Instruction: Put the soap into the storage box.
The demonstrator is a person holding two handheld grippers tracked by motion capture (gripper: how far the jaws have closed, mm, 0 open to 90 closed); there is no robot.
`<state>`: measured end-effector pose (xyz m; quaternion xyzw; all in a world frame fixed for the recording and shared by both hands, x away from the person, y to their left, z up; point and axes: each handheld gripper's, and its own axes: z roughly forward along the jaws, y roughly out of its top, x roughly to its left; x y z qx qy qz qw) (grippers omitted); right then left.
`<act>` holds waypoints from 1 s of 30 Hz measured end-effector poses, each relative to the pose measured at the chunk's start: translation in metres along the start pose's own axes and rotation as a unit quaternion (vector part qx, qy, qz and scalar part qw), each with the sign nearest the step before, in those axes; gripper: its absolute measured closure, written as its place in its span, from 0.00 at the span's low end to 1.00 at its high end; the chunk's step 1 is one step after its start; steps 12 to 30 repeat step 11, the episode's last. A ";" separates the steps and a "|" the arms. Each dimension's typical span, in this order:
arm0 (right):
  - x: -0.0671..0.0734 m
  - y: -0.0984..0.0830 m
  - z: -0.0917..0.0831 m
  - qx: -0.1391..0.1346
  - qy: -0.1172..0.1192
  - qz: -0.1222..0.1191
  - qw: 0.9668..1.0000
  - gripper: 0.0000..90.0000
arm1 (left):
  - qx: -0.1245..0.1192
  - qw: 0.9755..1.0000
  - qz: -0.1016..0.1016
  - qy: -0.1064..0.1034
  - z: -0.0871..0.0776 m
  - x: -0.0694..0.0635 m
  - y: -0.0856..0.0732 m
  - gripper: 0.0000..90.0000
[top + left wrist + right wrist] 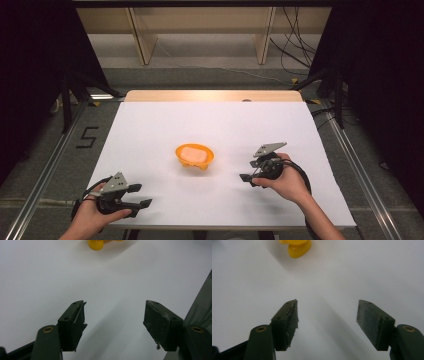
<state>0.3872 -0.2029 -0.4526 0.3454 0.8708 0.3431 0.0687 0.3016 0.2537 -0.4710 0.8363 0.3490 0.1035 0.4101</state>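
Observation:
An orange bowl [194, 156] with a pale pink block inside sits near the middle of the white table [150, 130]. My left gripper [141, 195] rests at the front left corner, open, its jaws pointing right toward the bowl and holding nothing. My right gripper [248, 175] is to the right of the bowl, open and empty, jaws pointing left at it. In the left gripper view the open gripper [115, 317] faces a yellow foot of the bowl [95, 244] far ahead. The right gripper view has the gripper [327, 315] open, with the bowl's foot [298, 249] ahead.
Past the white sheet, the table's wooden far edge [212, 95] is bare. Wooden shelf legs [142, 40] and loose cables [295, 45] stand on the floor behind. A metal rail [45, 170] runs along the left, with a "5" mark [87, 136] on the floor.

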 end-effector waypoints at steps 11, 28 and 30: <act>0.002 -0.018 -0.013 -0.042 0.013 0.052 0.998 0.70 | 0.001 1.000 0.010 0.002 -0.001 0.001 0.001 0.36; 0.002 -0.018 -0.013 -0.042 0.013 0.052 0.998 0.70 | 0.001 1.000 0.010 0.002 -0.001 0.001 0.001 0.36; 0.002 -0.018 -0.013 -0.042 0.013 0.052 0.998 0.70 | 0.001 1.000 0.010 0.002 -0.001 0.001 0.001 0.36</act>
